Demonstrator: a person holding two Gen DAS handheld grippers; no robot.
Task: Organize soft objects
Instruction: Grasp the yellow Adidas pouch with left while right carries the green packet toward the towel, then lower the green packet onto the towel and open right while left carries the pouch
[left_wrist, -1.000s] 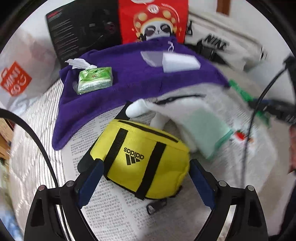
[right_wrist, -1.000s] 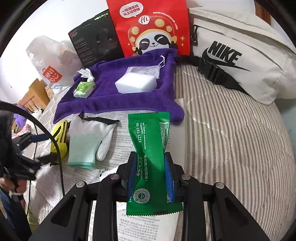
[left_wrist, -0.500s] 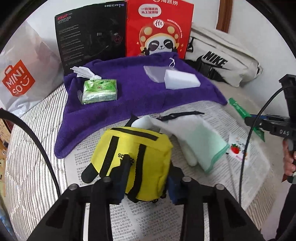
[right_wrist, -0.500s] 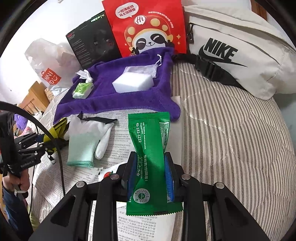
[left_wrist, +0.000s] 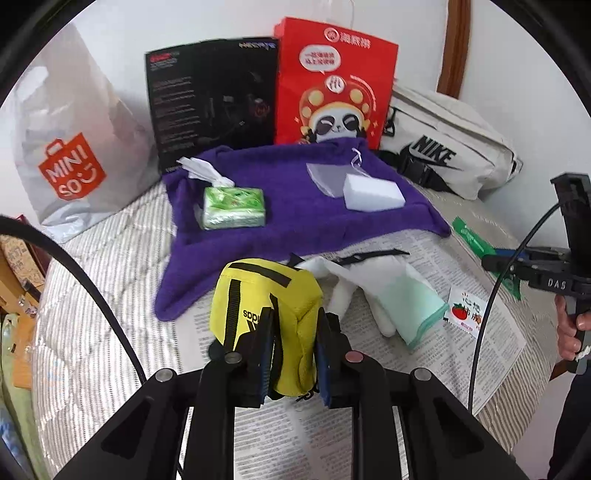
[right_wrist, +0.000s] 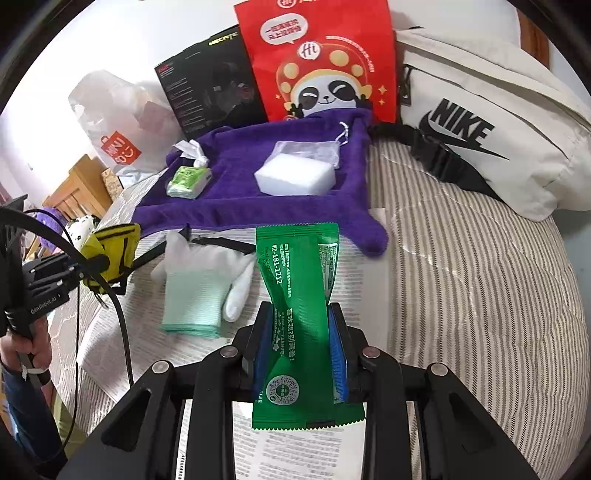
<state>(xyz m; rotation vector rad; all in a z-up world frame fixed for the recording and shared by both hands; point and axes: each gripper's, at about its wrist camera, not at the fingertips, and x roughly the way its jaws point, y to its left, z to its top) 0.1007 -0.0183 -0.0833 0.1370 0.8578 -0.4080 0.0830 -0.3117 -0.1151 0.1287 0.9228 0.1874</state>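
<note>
Both tongs are closed on a load: left gripper (left_wrist: 291, 354) squeezes the yellow pouch (left_wrist: 264, 306), right gripper (right_wrist: 300, 347) pinches the green packet (right_wrist: 301, 314), its long axis pointing ahead to the purple towel (right_wrist: 258, 199) beyond both.

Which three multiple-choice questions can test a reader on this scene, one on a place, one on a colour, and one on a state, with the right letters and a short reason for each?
1. Where does the white sponge lie?
A. on the purple towel
B. on the newspaper
C. inside the beige bag

2. What colour is the small bag in the left claw?
A. red
B. yellow
C. white

3. What is the state of the right claw?
A. open and empty
B. shut on a glove
C. shut on the green packet

Answers:
1. A, since the sponge rests on the towel beside a clear pouch.
2. B, since its fabric is yellow with black straps.
3. C, since both pads press the packet's sides.
</note>
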